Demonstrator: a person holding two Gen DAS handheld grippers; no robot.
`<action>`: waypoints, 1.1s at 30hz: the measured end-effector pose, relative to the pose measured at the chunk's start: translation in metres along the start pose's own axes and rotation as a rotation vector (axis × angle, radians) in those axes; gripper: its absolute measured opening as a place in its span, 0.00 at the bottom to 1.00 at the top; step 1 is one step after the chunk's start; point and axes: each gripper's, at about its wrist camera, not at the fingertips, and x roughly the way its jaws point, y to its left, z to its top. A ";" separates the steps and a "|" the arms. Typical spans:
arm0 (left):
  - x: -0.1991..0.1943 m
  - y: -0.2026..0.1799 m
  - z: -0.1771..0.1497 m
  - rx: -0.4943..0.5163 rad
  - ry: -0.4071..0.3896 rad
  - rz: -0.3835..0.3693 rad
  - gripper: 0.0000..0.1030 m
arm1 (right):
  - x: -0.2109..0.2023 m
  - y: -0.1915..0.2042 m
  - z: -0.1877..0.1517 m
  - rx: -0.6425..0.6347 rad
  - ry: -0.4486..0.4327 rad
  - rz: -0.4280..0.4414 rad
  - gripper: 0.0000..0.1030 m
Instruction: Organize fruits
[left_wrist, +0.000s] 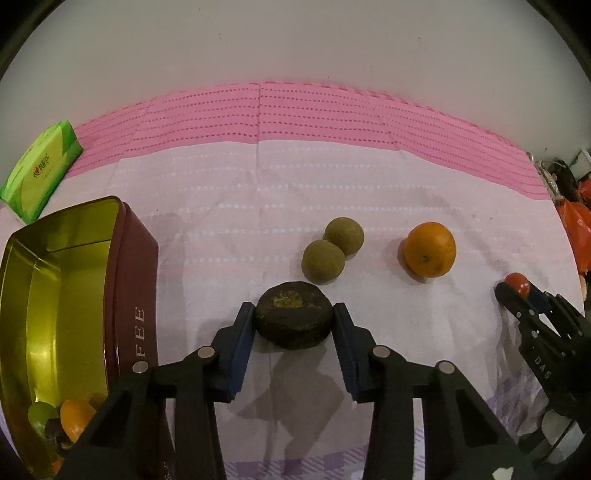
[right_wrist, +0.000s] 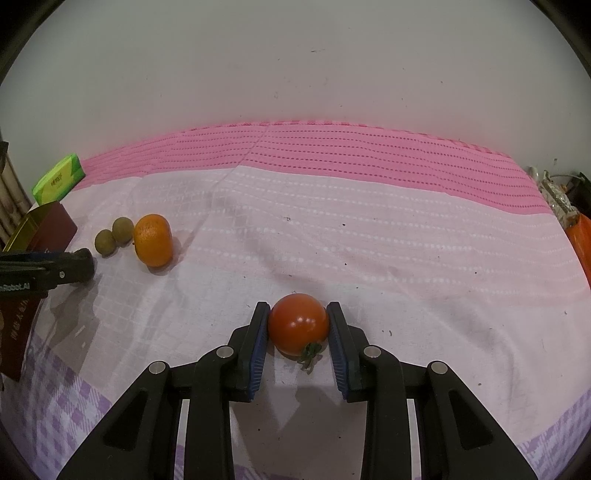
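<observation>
A dark, flattened round fruit (left_wrist: 293, 321) rests on the cloth between the blue pads of my left gripper (left_wrist: 293, 309), and both pads touch its sides. My right gripper (right_wrist: 298, 312) is shut on a red tomato (right_wrist: 297, 323) that sits on the cloth, stem toward the camera. An orange (left_wrist: 430, 249) and two greenish-brown round fruits (left_wrist: 343, 234) (left_wrist: 323, 261) lie just beyond the left gripper. At the left stands an open maroon tin (left_wrist: 127, 295) with a gold inside; an orange fruit (left_wrist: 74, 421) and a green one (left_wrist: 41, 417) lie in it.
A pink and white cloth (right_wrist: 369, 229) covers the table, which ends at a pale wall. A green tissue pack (left_wrist: 40, 171) lies at the far left behind the tin. An orange plastic bag (left_wrist: 576, 225) and clutter sit past the table's right edge.
</observation>
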 end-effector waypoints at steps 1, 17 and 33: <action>-0.001 0.000 -0.001 0.000 -0.002 0.001 0.37 | 0.000 0.000 0.000 0.001 0.000 0.001 0.31; -0.036 -0.001 -0.028 0.014 -0.012 -0.040 0.36 | 0.000 0.003 0.001 -0.013 0.004 -0.017 0.31; -0.110 0.046 -0.049 -0.035 -0.101 -0.024 0.36 | -0.001 0.006 0.000 -0.023 0.005 -0.033 0.31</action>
